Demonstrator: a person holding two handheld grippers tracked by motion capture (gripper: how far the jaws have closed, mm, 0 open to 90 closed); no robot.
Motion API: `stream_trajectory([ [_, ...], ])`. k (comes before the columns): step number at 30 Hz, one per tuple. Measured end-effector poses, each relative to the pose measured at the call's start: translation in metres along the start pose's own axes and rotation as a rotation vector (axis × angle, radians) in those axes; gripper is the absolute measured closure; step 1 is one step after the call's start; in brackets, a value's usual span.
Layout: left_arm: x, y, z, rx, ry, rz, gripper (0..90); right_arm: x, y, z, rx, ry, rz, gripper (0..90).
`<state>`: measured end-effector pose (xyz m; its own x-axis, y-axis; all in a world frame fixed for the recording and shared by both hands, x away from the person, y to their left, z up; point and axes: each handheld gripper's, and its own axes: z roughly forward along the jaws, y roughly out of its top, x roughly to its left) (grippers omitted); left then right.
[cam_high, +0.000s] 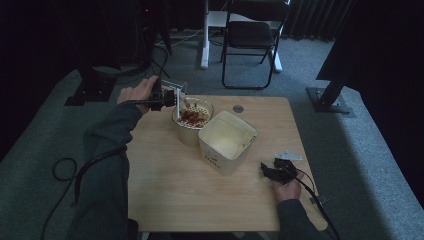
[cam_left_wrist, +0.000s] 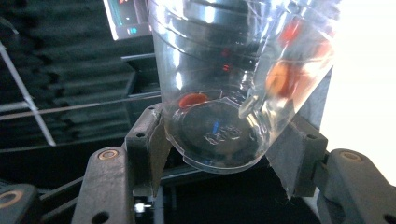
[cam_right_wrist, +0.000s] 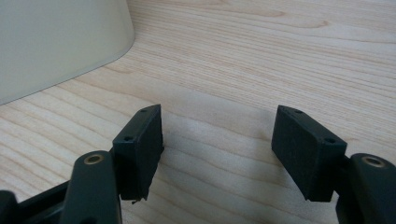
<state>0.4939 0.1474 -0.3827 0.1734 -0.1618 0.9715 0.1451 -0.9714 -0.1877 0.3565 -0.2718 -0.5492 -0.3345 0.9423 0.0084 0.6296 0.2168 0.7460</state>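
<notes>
My left gripper (cam_high: 167, 98) is shut on a clear plastic cup (cam_high: 176, 92), held tipped over a white perforated bowl (cam_high: 207, 106) with red pieces (cam_high: 190, 118) in it. In the left gripper view the cup (cam_left_wrist: 224, 84) sits base-first between the jaws of my left gripper (cam_left_wrist: 223, 149), and a few red and orange pieces (cam_left_wrist: 282, 77) still cling inside. A cream square container (cam_high: 250, 133) stands beside the bowl. My right gripper (cam_high: 267, 171) rests open on the wooden table (cam_high: 200, 195). Nothing lies between the jaws of my right gripper (cam_right_wrist: 217, 140), with the container wall (cam_right_wrist: 56, 42) to their left.
A black folding chair (cam_high: 250, 35) stands beyond the table's far edge. Dark stand bases sit on the carpet at the far left (cam_high: 92, 92) and right (cam_high: 330, 100). A round grommet (cam_high: 238, 108) marks the table's far side. A cable (cam_high: 65, 170) loops on the floor at left.
</notes>
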Motion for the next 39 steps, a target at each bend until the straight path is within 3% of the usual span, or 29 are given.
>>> stream_trajectory([
  [7, -0.004, 0.006, -0.003, 0.007, 0.057, 0.092, 42.8, 0.0, 0.0, 0.0, -0.002, -0.001, -0.002, 33.5],
  [11, -0.006, 0.007, -0.002, 0.002, 0.022, 0.091, 42.8, 0.0, 0.0, 0.0, -0.002, -0.001, -0.002, 33.5],
  [12, -0.008, 0.007, -0.002, 0.002, 0.038, 0.113, 42.9, 0.0, 0.0, 0.0, -0.001, 0.0, -0.001, 33.5],
  [13, -0.008, 0.007, -0.003, -0.007, 0.028, 0.102, 43.0, 0.0, 0.0, 0.0, -0.001, 0.0, -0.001, 33.5],
  [16, -0.01, 0.006, 0.0, 0.024, 0.031, 0.122, 43.1, 0.0, 0.0, 0.0, -0.001, 0.0, 0.0, 33.5],
  [17, -0.011, 0.006, -0.002, 0.008, 0.051, 0.121, 43.2, 0.0, 0.0, 0.0, -0.001, 0.0, 0.0, 33.6],
  [18, -0.009, 0.005, -0.002, 0.002, 0.014, 0.087, 43.3, 0.0, 0.0, 0.0, 0.0, 0.0, 0.001, 33.5],
  [19, -0.01, 0.005, -0.002, 0.013, 0.024, 0.1, 43.2, 0.0, 0.0, 0.0, -0.001, 0.0, 0.0, 33.5],
  [20, -0.011, 0.005, -0.004, -0.007, 0.028, 0.109, 43.2, 0.0, 0.0, 0.0, -0.001, 0.0, 0.0, 33.5],
  [21, -0.011, 0.005, -0.002, 0.012, 0.016, 0.113, 43.2, 0.0, 0.0, 0.0, 0.0, 0.0, 0.001, 33.5],
  [22, -0.011, 0.006, -0.004, -0.003, 0.038, 0.112, 43.3, 0.0, 0.0, 0.0, -0.001, 0.0, 0.001, 33.5],
  [23, -0.009, 0.006, -0.003, 0.001, 0.025, 0.093, 43.3, 0.0, 0.0, 0.0, 0.0, 0.0, 0.001, 33.5],
  [25, -0.01, 0.007, -0.003, 0.005, 0.042, 0.12, 43.3, 0.0, 0.0, 0.0, -0.001, 0.0, 0.0, 33.5],
  [26, -0.007, 0.006, -0.001, 0.025, 0.009, 0.093, 43.3, 0.0, 0.0, 0.0, -0.002, -0.001, -0.002, 33.5],
  [27, -0.007, 0.006, 0.001, 0.039, 0.024, 0.092, 43.3, 0.0, 0.0, 0.0, -0.002, 0.0, -0.001, 33.5],
  [28, -0.008, 0.006, -0.003, 0.0, 0.029, 0.121, 43.3, 0.0, 0.0, 0.0, -0.001, 0.0, 0.0, 33.5],
  [30, -0.006, 0.005, -0.003, 0.01, 0.042, 0.101, 43.3, 0.0, 0.0, 0.0, -0.001, 0.0, 0.0, 33.5],
  [32, -0.004, 0.006, -0.005, 0.005, 0.052, 0.105, 43.4, 0.0, 0.0, 0.0, -0.001, 0.0, 0.0, 33.5],
  [33, -0.003, 0.007, -0.005, 0.001, 0.037, 0.093, 43.4, 0.0, 0.0, 0.0, -0.001, 0.0, 0.0, 33.5],
  [34, -0.002, 0.008, -0.004, 0.008, 0.028, 0.099, 43.4, 0.0, 0.0, 0.0, -0.001, 0.0, -0.001, 33.5],
  [36, -0.001, 0.013, -0.007, -0.013, 0.053, 0.114, 43.5, 0.0, 0.0, 0.0, -0.001, 0.0, 0.0, 33.5],
  [37, -0.001, 0.014, -0.004, 0.006, 0.058, 0.117, 43.5, 0.0, 0.0, 0.0, -0.001, 0.0, 0.0, 33.5],
  [38, -0.001, 0.016, -0.006, -0.016, 0.08, 0.128, 43.5, 0.0, 0.0, 0.0, -0.001, 0.0, 0.0, 33.5],
  [39, -0.002, 0.017, -0.005, -0.004, 0.063, 0.127, 43.7, 0.0, 0.0, 0.0, -0.001, 0.0, 0.0, 33.5],
])
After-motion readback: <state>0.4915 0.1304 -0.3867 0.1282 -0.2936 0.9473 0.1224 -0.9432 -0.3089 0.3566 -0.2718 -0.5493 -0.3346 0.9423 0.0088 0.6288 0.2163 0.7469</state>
